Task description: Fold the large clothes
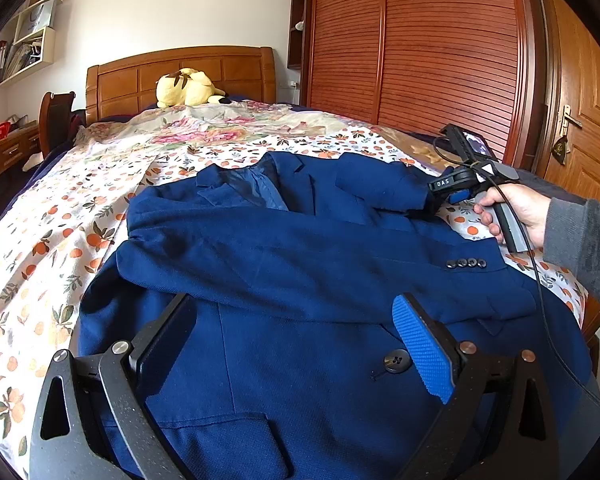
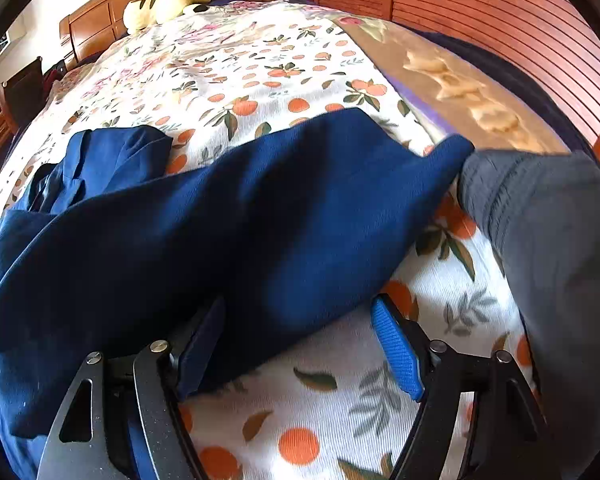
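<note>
I find the blue jacket (image 1: 308, 280) flat on the bed (image 1: 60, 240), one sleeve folded across; both tongs, left (image 1: 296, 344) and right (image 2: 296, 344), gape empty, the right apparently beside the far-right sleeve (image 2: 260, 220), which needs gripping next.

Left wrist: low over jacket (image 1: 300, 280), facing headboard (image 1: 180, 76). Right wrist: nearer, steeper. Shared: jacket, bedsheet (image 2: 300, 80).

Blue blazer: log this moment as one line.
blue blazer: flat on bed, one sleeve folded across | left tool: open above front | right tool: open at other sleeve
</note>
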`<state>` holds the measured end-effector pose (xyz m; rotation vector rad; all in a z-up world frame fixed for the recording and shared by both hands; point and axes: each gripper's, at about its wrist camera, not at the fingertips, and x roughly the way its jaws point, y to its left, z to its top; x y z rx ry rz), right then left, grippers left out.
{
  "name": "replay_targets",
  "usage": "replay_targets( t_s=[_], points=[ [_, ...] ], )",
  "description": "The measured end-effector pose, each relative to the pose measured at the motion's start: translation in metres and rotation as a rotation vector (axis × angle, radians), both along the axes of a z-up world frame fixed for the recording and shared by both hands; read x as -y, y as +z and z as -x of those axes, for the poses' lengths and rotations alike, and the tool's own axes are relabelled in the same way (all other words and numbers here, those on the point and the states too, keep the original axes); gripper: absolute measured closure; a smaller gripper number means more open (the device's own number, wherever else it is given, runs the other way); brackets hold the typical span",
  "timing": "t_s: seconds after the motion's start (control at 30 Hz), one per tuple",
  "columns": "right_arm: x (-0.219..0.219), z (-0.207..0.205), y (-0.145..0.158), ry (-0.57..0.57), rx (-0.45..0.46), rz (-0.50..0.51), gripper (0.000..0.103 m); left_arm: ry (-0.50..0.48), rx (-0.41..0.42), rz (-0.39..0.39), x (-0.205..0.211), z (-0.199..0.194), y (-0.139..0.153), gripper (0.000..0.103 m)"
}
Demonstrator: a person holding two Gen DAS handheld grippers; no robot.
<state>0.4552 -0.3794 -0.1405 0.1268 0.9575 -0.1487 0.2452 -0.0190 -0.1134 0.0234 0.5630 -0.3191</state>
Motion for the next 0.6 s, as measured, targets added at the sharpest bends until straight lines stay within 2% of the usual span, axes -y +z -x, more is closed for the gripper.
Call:
replay_targets(
  t_s=[0.07, 0.1, 0.13, 0.17, 0.23, 0.37, 0.6],
  points=[
    [-0.003, -0.003, -0.001, 0.026, 0.001, 0.013, 0.061, 0.0, -0.001, 0.001, 0.0, 0.0, 0.0, 0.004],
    [-0.006, -0.005, -0.001, 0.041, 0.001, 0.021, 0.079, 0.0, 0.0, 0.0, 0.0, 0.0, 0.0, 0.004],
    [-0.008, -0.006, -0.001, 0.052, -0.002, 0.036, 0.091, 0.0, 0.0, 0.0, 0.0, 0.0, 0.0, 0.004],
    [-0.012, -0.007, 0.0, 0.066, 0.001, 0.058, 0.096, 0.0, 0.0, 0.0, 0.0, 0.0, 0.0, 0.004],
    [-0.02, -0.004, 0.009, 0.098, 0.033, 0.095, 0.099, 0.0, 0.0, 0.0, 0.0, 0.0, 0.001, 0.004],
    [-0.035, 0.018, 0.04, 0.142, 0.144, 0.127, 0.1, 0.001, 0.005, -0.001, 0.0, 0.001, 0.002, 0.004],
    [-0.072, 0.073, 0.101, 0.263, 0.294, 0.155, 0.1, 0.012, 0.024, 0.025, -0.006, 0.008, 0.009, 0.004]
  ],
)
